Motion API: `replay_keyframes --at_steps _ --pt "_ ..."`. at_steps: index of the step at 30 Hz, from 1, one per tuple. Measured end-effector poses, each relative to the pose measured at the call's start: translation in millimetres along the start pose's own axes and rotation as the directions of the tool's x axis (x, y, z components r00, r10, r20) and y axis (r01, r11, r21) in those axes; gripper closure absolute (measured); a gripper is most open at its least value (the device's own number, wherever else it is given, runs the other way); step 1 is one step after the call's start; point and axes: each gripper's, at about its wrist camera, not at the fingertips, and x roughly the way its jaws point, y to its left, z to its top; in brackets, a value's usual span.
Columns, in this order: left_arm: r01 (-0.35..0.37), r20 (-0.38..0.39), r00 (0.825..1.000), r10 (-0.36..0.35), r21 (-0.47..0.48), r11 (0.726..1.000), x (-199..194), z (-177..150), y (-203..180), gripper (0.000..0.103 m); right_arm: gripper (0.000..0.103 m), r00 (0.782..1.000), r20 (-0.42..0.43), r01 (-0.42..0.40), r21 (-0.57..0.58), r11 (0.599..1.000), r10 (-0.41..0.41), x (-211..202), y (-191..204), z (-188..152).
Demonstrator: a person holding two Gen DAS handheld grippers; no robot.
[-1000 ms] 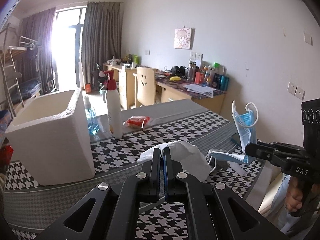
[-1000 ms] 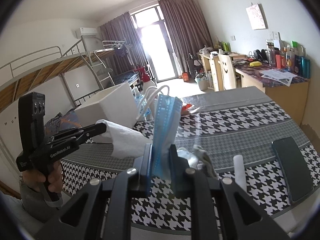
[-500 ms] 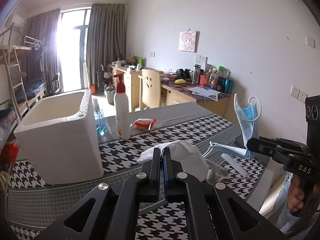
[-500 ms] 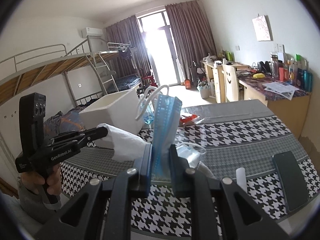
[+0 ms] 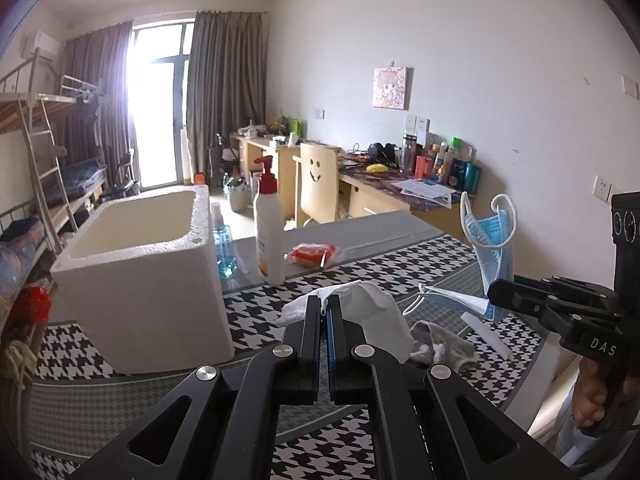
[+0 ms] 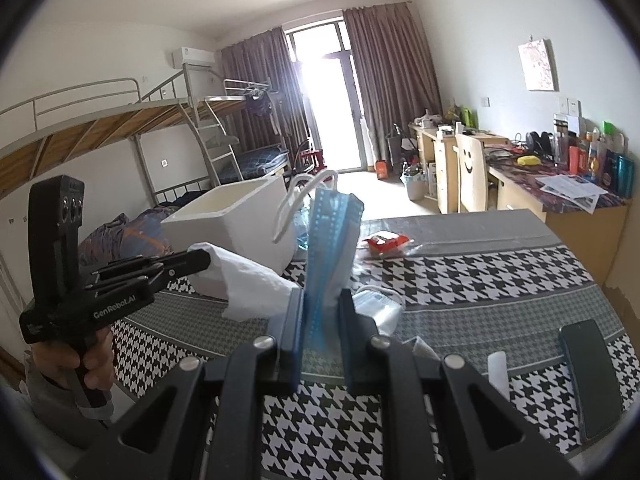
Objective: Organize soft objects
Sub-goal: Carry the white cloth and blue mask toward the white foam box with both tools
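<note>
Left wrist view: the left gripper (image 5: 325,312) pinches a white tissue (image 5: 372,312) above the table (image 5: 192,400), probably bound for the foam box (image 5: 152,292).

Right wrist view: the right gripper (image 6: 322,304) clamps a blue mask (image 6: 332,240) upright, straps dangling clear of the table.

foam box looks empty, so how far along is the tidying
Nothing looks put away yet: the part of the foam box that shows holds nothing. In hand: the left tongs pinch a white tissue, and the right tongs hold a blue mask. Left: a grey cloth and another mask on the table.
</note>
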Motion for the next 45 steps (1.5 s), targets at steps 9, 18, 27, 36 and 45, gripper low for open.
replay_keyframes --at_steps 9,18,27,36,45 --pt "-0.023 0.009 1.0 0.023 -0.003 1.0 -1 6 5 0.1 0.084 1.0 0.002 -0.019 -0.023 1.0 0.019 7 4 8" --pt "-0.035 0.023 0.999 0.035 0.005 0.999 -7 14 11 0.1 0.084 0.999 0.007 -0.032 -0.034 0.999 0.033 13 6 15" --pt "-0.07 0.032 0.997 0.07 0.002 0.998 -3 25 16 0.1 0.084 0.999 0.016 -0.044 -0.04 0.998 0.045 17 8 21" --pt "-0.069 0.051 0.996 0.068 0.012 0.998 -6 31 16 0.1 0.084 0.999 0.033 -0.036 -0.061 0.997 0.038 18 15 30" --pt "-0.067 0.075 0.995 0.066 0.017 0.998 -12 38 15 0.1 0.084 0.999 0.031 -0.034 -0.06 0.998 0.036 21 16 35"
